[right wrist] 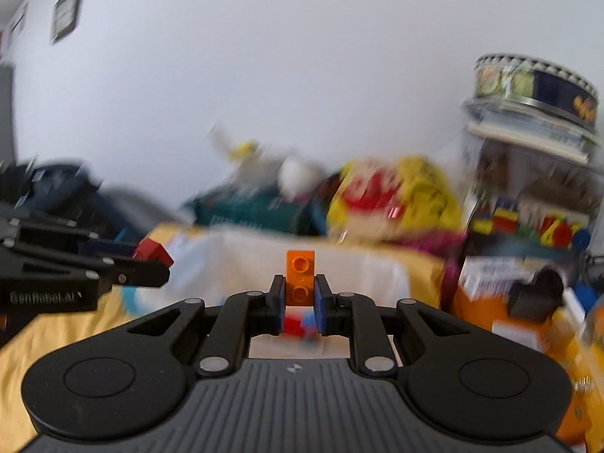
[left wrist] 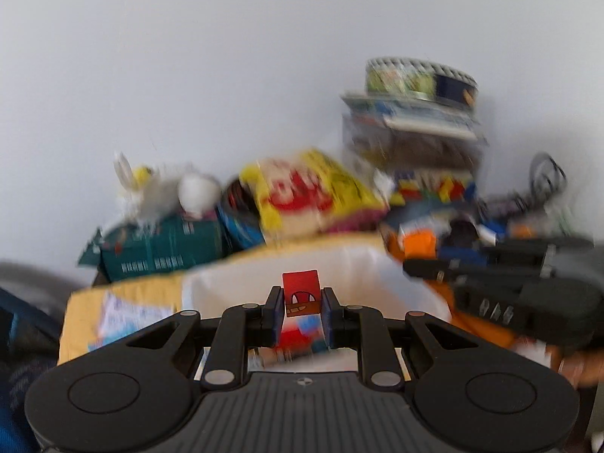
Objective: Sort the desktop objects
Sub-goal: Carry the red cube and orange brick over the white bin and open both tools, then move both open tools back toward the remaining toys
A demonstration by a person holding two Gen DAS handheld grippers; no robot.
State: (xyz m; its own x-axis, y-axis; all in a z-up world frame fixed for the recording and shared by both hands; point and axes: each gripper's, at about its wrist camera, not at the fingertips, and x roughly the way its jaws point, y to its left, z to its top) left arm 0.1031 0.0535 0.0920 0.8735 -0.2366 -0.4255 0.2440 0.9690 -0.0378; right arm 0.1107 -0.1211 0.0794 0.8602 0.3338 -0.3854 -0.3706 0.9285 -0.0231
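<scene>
My left gripper (left wrist: 301,302) is shut on a small red cube with a printed face (left wrist: 302,292), held up above a white container (left wrist: 362,271). In the right wrist view my right gripper (right wrist: 300,294) is shut on an orange two-stud brick (right wrist: 300,277), standing upright between the pads. The left gripper (right wrist: 151,264) with its red cube (right wrist: 153,251) shows at the left of the right wrist view; the right gripper (left wrist: 426,268) shows at the right of the left wrist view. Red and blue loose bricks (right wrist: 300,326) lie blurred below the jaws.
A yellow cloth (right wrist: 56,336) covers the table. Behind stand a teal box (left wrist: 162,249), a white plush rabbit (left wrist: 151,188), a yellow and red snack bag (left wrist: 309,192), stacked boxes topped by a round tin (left wrist: 419,79), and an orange bin of bricks (right wrist: 502,309).
</scene>
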